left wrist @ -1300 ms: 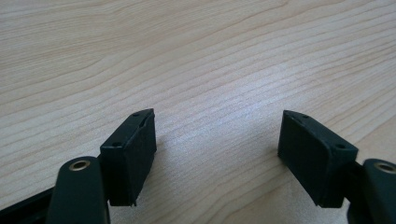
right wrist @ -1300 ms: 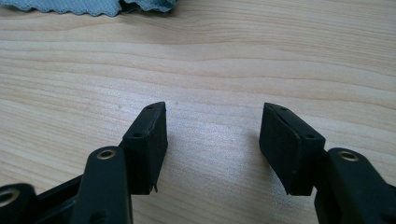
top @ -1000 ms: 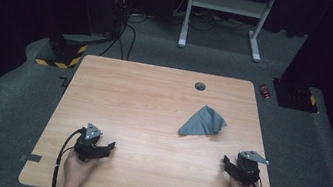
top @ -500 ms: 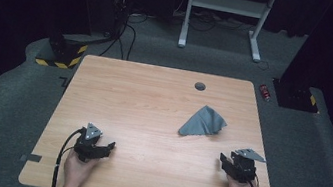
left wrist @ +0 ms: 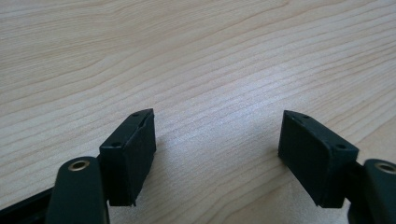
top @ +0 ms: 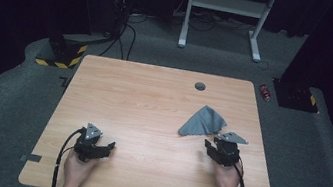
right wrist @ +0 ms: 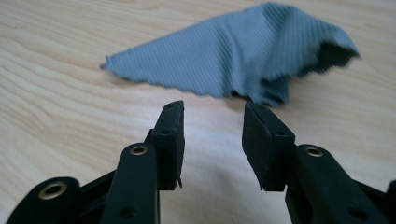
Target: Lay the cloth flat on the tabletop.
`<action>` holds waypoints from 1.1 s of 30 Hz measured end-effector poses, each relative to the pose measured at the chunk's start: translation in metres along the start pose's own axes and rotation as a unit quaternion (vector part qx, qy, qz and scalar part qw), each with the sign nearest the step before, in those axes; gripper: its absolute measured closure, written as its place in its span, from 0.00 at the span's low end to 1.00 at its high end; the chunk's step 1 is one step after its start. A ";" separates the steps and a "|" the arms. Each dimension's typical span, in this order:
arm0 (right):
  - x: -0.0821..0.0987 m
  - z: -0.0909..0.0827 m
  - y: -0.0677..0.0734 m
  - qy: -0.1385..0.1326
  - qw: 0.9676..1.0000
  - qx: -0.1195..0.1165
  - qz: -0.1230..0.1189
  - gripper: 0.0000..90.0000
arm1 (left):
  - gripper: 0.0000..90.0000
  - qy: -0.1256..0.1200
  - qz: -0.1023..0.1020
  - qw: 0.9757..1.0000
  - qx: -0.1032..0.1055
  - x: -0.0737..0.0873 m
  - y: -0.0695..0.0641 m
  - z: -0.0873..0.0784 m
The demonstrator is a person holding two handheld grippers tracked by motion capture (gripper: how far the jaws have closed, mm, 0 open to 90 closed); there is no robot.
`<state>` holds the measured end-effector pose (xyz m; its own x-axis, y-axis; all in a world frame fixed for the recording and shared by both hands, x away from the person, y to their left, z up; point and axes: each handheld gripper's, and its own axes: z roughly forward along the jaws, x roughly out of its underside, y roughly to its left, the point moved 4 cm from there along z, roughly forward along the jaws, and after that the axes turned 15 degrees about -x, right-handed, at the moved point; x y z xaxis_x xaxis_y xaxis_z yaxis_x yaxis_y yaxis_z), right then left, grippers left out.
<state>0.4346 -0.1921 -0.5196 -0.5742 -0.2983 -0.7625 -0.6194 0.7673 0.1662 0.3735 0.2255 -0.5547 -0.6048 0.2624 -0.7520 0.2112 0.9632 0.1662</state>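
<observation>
A crumpled grey cloth (top: 204,122) lies on the right half of the wooden table (top: 144,95); the right gripper view shows it as a ribbed grey fold (right wrist: 243,56) just beyond the jaws. My right gripper (top: 209,145) sits just short of the cloth's near edge, and its jaws have just been closing. They still stand apart with nothing between them (right wrist: 212,116). My left gripper (top: 109,146) rests low at the table's front left, jaws wide open over bare wood (left wrist: 217,133).
A small dark round hole (top: 200,86) marks the table's far side. Beyond the table stand a white metal frame (top: 226,4), cables and a yellow-black striped block (top: 62,54) on grey carpet. A small red object (top: 266,92) lies off the right far corner.
My right gripper has moved forward and to the left toward the cloth, and its jaws have narrowed. The left gripper has stayed where it was.
</observation>
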 end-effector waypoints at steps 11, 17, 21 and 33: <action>-0.022 0.042 -0.022 0.046 0.998 0.042 0.019 0.71 | 0.31 0.000 0.000 1.000 0.001 0.000 0.000 0.000; -0.024 0.051 -0.030 0.057 0.997 0.048 0.033 0.77 | 0.31 0.000 -0.001 1.000 0.000 0.000 0.000 0.000; -0.022 0.052 -0.032 0.063 0.996 0.043 0.035 0.84 | 0.31 0.000 0.001 1.000 0.001 0.000 0.000 0.000; -0.034 0.036 -0.017 0.041 0.999 0.018 0.003 0.99 | 0.31 0.001 0.002 1.000 0.000 0.000 0.000 0.000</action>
<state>0.4843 -0.1742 -0.5190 -0.6197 -0.3383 -0.7081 -0.5976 0.7883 0.1464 0.3735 0.2258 -0.5547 -0.6049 0.2661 -0.7506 0.2137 0.9622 0.1688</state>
